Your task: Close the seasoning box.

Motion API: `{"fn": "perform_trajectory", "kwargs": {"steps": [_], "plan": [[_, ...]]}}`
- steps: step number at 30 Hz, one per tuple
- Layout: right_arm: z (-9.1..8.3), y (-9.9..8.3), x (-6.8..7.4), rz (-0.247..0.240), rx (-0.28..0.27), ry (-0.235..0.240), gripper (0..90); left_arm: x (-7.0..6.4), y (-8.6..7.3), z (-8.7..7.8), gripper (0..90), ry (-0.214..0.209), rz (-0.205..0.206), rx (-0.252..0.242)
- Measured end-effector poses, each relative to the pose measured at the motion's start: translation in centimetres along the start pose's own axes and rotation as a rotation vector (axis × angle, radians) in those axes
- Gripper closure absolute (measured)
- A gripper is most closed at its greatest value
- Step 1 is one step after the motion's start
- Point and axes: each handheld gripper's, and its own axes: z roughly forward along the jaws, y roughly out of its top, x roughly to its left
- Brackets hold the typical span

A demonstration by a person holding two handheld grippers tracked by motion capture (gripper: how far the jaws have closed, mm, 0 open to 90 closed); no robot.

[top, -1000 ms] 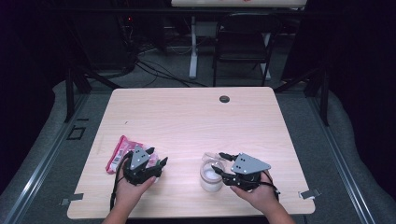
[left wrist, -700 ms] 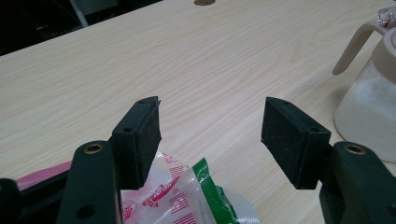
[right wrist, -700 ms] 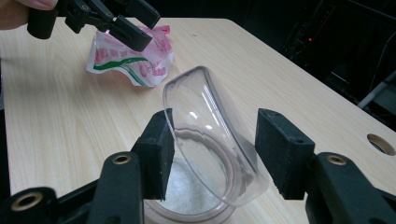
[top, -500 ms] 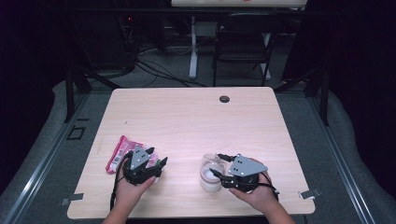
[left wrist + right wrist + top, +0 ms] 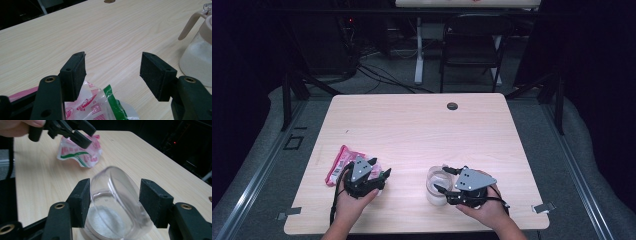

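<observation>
From the high view we are looking down on the pale wooden bench [image 5: 412,130], where our left hand-held gripper [image 5: 379,170] is resting at the pink snack packet [image 5: 343,164] and our right hand-held gripper [image 5: 443,179] is reaching around a clear jar [image 5: 435,186] with white powder at its bottom. In the left gripper view we are seeing the jaws standing wide apart with nothing between them; the packet [image 5: 100,106] is lying just beneath and behind the pads [image 5: 77,72], and a lidded clear pitcher [image 5: 197,57] with a beige handle is standing off to one side, cut off by the frame edge. In the right gripper view we are seeing the jaws set open on either side of the jar [image 5: 117,202], which is tilting toward the camera; the left pad looks to be touching the wall, the right one standing just clear, so we are judging the grip as not yet closed. The left hand-held gripper [image 5: 75,131] is hovering above the packet [image 5: 80,153] beyond. Neither thing is gripped, so we are judging the work barely begun. The jar's rim is blurred, and the packet's print is too small for reading.
</observation>
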Motion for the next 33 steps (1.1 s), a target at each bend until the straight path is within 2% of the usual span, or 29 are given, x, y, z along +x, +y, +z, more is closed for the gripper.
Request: {"fn": "perform_trajectory", "kwargs": {"steps": [3, 7, 11, 18, 33], "plan": [[0.03, 0.26, 0.28, -0.014, -0.002, 0.009, 42.2, 0.03, 0.0, -0.01, 37.8, 0.001, -0.001, 0.0], [0.16, 0.25, 0.41, -0.003, 0.004, 0.019, 42.4, 0.05, 0.0, -0.04, 37.8, 0.002, -0.002, 0.0], [0.14, 0.42, 0.45, 0.021, -0.016, 0.039, 42.3, 0.02, 0.0, -0.01, 37.8, 0.002, -0.001, 0.0], [0.29, 0.23, 0.24, 0.049, -0.006, 0.037, 42.6, 0.02, -0.01, 0.0, 37.8, 0.001, -0.001, 0.001], [0.25, 0.16, 0.06, 0.056, -0.005, 0.026, 42.9, 0.02, -0.02, -0.01, 37.8, 0.002, -0.004, 0.0]]}}
